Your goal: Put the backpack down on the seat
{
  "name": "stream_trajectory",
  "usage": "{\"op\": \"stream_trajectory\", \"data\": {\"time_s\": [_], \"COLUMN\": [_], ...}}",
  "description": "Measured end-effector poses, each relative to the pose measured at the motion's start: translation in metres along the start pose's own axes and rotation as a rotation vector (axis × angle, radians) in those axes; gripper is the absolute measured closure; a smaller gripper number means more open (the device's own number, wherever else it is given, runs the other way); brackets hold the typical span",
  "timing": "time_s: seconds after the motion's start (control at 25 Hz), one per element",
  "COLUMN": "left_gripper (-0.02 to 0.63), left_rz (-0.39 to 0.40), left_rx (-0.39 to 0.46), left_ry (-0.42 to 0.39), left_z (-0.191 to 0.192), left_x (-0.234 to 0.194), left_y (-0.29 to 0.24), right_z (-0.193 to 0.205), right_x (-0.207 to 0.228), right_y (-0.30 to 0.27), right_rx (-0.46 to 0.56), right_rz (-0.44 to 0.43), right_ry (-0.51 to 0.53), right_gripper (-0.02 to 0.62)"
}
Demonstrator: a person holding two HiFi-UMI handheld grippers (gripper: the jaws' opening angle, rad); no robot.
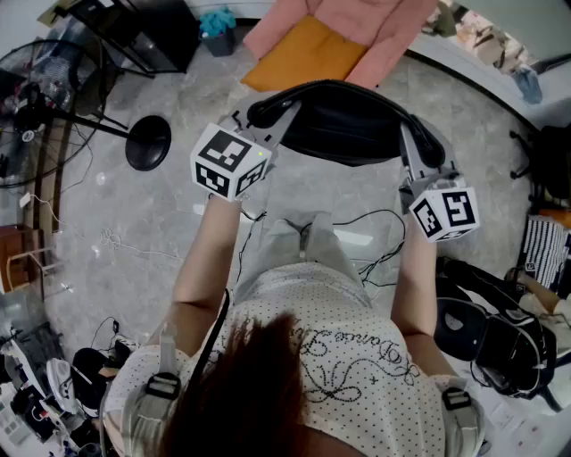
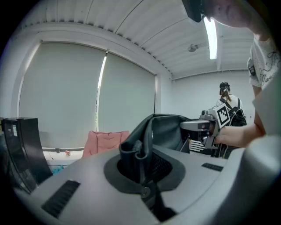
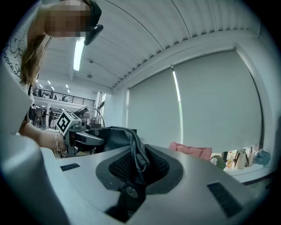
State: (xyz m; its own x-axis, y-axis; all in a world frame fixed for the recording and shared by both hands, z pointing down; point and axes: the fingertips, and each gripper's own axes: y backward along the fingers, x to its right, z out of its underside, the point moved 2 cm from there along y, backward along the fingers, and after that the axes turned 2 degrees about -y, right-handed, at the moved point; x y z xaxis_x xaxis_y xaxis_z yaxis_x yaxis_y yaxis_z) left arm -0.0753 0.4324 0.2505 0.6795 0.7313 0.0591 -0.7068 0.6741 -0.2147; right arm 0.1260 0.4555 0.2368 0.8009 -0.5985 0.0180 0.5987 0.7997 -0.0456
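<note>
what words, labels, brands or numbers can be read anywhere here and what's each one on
No text here reads clearly.
On the white black-dotted shirt: black cursive script, too looped and blurred to read.
On the white marker cube at left and the one at right: black square patterns, no letters.
On the black backpack: no label visible.

black backpack (image 1: 352,125), orange cushion (image 1: 303,54), pink chair (image 1: 375,22)
</note>
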Motion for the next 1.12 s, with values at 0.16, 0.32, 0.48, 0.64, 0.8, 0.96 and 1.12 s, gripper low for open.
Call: {"op": "stream_trajectory", "data": {"time_s": [0.16,0.32,0.48,0.64,0.8,0.96,1.12], "left_gripper": [0.594,0.594,0.594,0.594,0.594,0.594,0.594], "left_rz": [0.01,0.024,0.048,0.061,0.047,0.024,-0.012], "left_rx": [0.003,-0.001,0.005,0.01,0.012,0.006,0.004], "left_ry": [-0.004,-0.009,-0.015,-0.018,-0.013,-0.003,0.005], "left_z": [0.005,0.009,0.012,0.011,0.009,0.009,0.006], "left_x": [-0.005,-0.012,-0.016,-0.026,-0.043,-0.065,-0.09], "left_y": [0.03,0.053,0.065,0.068,0.06,0.039,0.006], "right_z": [0.0,-0.002,-0.005,-0.009,-0.011,-0.009,-0.008], "right_x": [-0.032,-0.057,-0.072,-0.079,-0.072,-0.051,-0.017], "right_y": [-0.001,-0.003,-0.004,-0.01,-0.028,-0.056,-0.089], "right_rx": [0.005,0.008,0.013,0.017,0.014,0.013,0.018], "right_rz": [0.016,0.029,0.053,0.074,0.061,0.039,0.001], "right_ry": [-0.01,-0.037,-0.026,-0.02,-0.03,-0.042,-0.047], "right_gripper": [0.531,0.525,0.523,0.522,0.522,0.522,0.522]}}
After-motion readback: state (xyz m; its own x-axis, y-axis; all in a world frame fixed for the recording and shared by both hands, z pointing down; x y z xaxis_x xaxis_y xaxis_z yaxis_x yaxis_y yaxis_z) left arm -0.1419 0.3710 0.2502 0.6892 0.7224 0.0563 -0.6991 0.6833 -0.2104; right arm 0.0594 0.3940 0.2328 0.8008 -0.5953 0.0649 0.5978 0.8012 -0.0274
